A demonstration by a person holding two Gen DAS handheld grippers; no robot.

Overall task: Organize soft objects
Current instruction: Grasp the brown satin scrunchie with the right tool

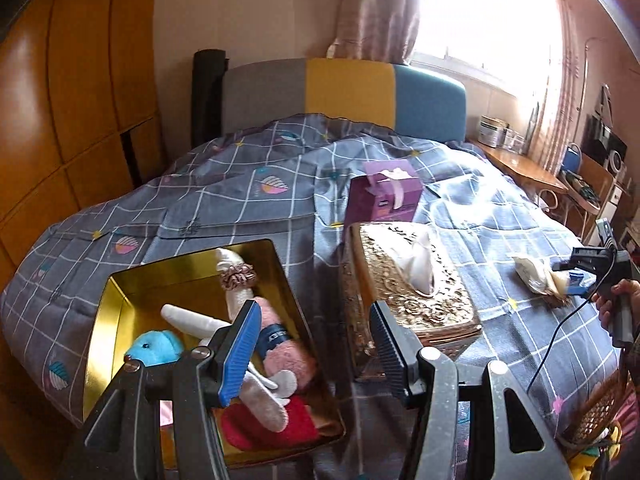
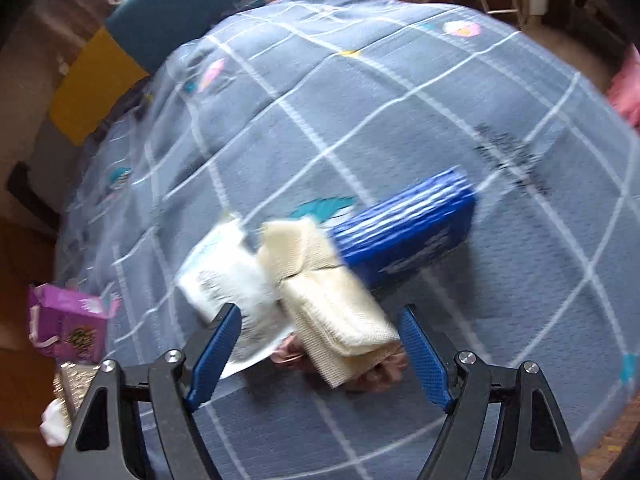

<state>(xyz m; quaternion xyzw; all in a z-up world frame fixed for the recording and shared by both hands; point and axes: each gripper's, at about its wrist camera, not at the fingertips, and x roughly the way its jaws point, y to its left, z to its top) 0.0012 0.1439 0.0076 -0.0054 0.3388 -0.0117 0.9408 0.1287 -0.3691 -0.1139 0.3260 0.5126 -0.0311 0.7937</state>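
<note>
A gold tin box (image 1: pixel 120 284) lies open on the bed and holds a blue plush (image 1: pixel 154 346), a white and pink plush rabbit (image 1: pixel 244 312) with a scrunchie (image 1: pixel 238 274), and a red soft item (image 1: pixel 276 424). My left gripper (image 1: pixel 316 344) is open and empty above the box's right edge. My right gripper (image 2: pixel 320 344) is open over a folded cream cloth (image 2: pixel 340 304), its jaws on either side. A white packet (image 2: pixel 224 280) and a blue packet (image 2: pixel 408 232) lie beside the cloth. The right gripper (image 1: pixel 576 276) also shows in the left wrist view, by the same pile (image 1: pixel 536 276).
A gold embossed tissue box (image 1: pixel 412 280) and a purple tissue pack (image 1: pixel 384 196) lie mid-bed on the grey checked quilt (image 1: pixel 240 184). A wooden wardrobe (image 1: pixel 60 100) stands left, a cluttered desk (image 1: pixel 532 168) right. A woven basket (image 1: pixel 600 412) is at the bed's near right edge.
</note>
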